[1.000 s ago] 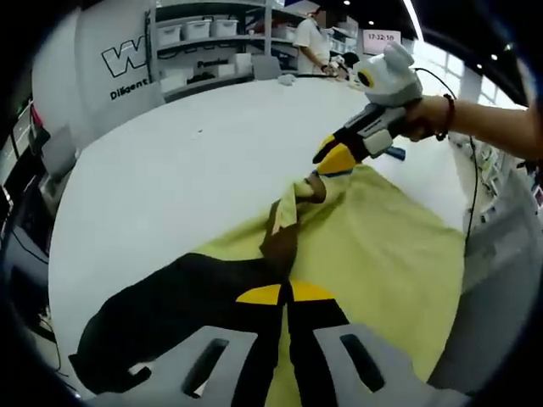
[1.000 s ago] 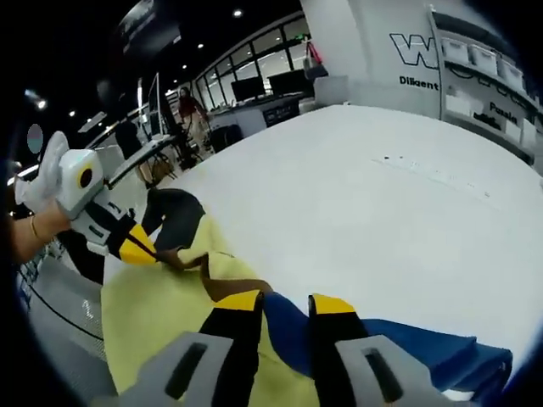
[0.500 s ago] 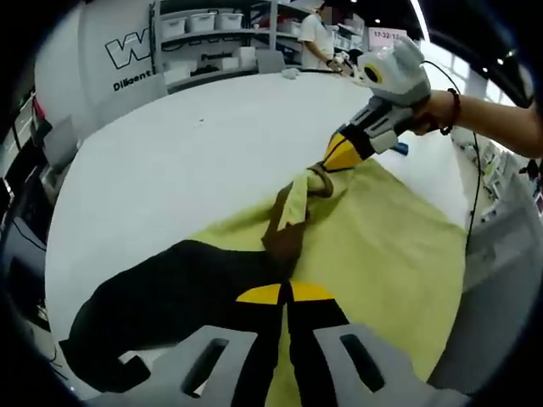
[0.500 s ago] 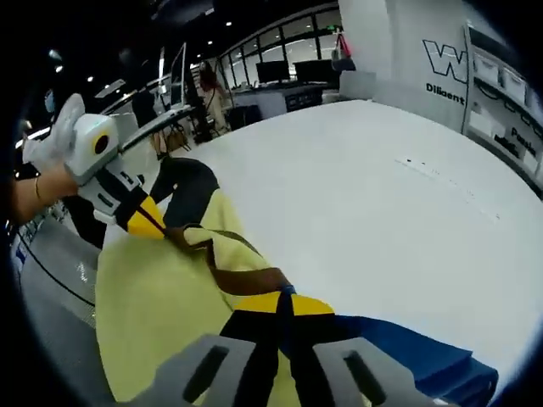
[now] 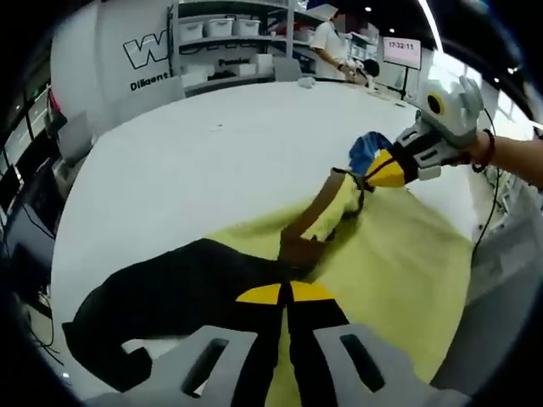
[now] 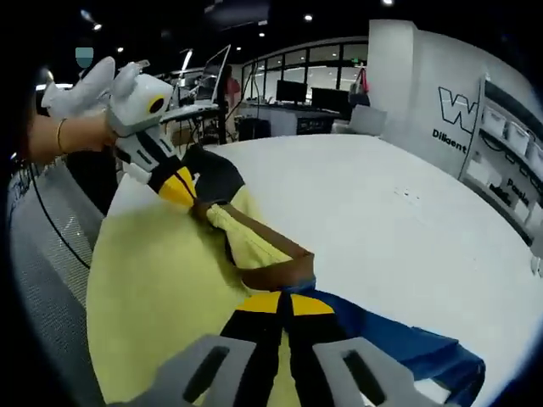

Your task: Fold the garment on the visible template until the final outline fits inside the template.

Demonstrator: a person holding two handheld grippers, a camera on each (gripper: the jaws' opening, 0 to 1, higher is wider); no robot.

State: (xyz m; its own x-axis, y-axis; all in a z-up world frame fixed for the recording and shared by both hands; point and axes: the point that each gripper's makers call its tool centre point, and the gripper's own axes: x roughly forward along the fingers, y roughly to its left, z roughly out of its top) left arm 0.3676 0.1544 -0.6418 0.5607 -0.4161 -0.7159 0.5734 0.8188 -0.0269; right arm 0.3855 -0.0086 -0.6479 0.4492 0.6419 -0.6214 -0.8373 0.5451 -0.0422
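The garment lies on the white table (image 5: pixel 212 161): yellow body (image 5: pixel 399 254), black sleeve (image 5: pixel 161 297), brown collar (image 5: pixel 316 219) pulled taut. My left gripper (image 5: pixel 286 293) is shut on the garment where the black sleeve meets the collar. Across the collar, my right gripper (image 5: pixel 389 170), held by a hand, pinches the other shoulder beside a bit of blue sleeve (image 5: pixel 366 148). In the right gripper view, my right gripper (image 6: pixel 284 303) is shut on the garment by the blue sleeve (image 6: pixel 390 343). The left gripper (image 6: pixel 176 185) grips near the black sleeve (image 6: pixel 214 174), with the yellow body (image 6: pixel 153 288) hanging toward the table edge.
Shelves with white bins (image 5: pixel 221 30) and a standing person (image 5: pixel 327 47) are beyond the table's far side. Desks with monitors (image 6: pixel 297 91) stand past the table (image 6: pixel 382 220). A grey floor and a black cable (image 6: pixel 51 229) lie beside the near table edge.
The right gripper's jaws closed on the garment's shoulder. Both grippers have since drawn apart, stretching the brown collar straight, and the blue sleeve has come into the left gripper view.
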